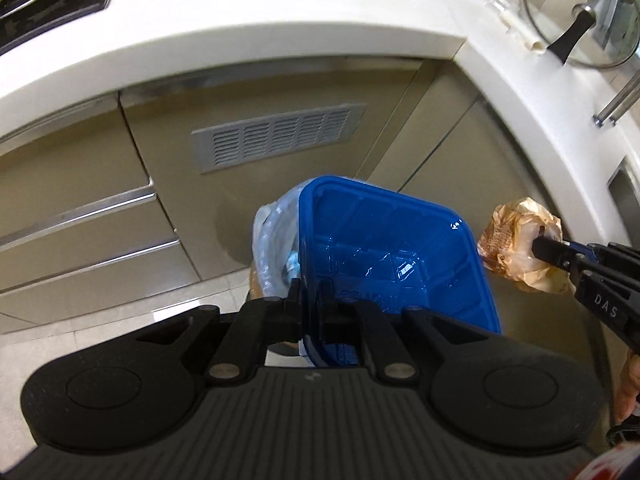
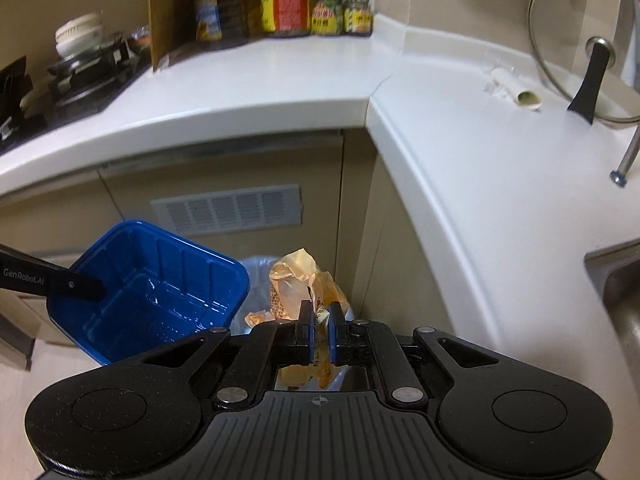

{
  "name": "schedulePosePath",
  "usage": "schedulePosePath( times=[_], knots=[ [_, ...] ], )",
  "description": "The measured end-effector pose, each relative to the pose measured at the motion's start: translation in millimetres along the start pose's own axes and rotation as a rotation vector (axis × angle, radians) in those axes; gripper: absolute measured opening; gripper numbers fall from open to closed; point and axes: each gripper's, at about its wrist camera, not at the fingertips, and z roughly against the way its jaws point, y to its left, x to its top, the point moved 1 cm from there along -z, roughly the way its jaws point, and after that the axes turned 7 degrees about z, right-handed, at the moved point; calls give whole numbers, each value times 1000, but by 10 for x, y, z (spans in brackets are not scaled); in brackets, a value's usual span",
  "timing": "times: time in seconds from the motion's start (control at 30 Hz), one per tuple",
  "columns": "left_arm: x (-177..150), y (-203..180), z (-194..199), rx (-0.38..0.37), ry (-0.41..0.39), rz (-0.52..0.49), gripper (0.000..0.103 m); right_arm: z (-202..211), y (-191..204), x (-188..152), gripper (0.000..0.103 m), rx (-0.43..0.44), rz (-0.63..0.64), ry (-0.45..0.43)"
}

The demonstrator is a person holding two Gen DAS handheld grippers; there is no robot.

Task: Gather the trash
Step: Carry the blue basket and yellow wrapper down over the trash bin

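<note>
Where the two runs of cabinets meet in a corner, a white bench (image 2: 460, 152) is seen curving above and ahead of both claws. Below it, a grey vent (image 1: 278, 136) is set in a cabinet door, ahead of the left claw (image 1: 312, 300). A bin lined with a pale plastic bag (image 1: 272, 240) stands on the floor directly beneath the claws. A blue plastic tray (image 1: 392, 248) is pinched by its rim in the left claw, and is held tilted over the bin, its hollow side turned toward the camera. Just right of the tray, a crumpled tan wrapper (image 2: 304, 280) is clamped between the pressed-together fingers of the right claw (image 2: 319, 328), above the bin's mouth. Far to the right on the bench, a glass pot lid (image 2: 580, 48) is propped upright, with a small paper roll (image 2: 520, 94) lying near it.
</note>
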Motion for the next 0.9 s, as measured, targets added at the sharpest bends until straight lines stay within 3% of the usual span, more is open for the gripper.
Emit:
schedulePosePath(
  times=[0.43,0.9],
  knots=[
    [7,-1,-271,45,23,31,6,-172,-24,39,7,19,5,30],
    [148,-126,-851,57,58,30,7,-454,-193,106,7,15,-9,59]
  ],
)
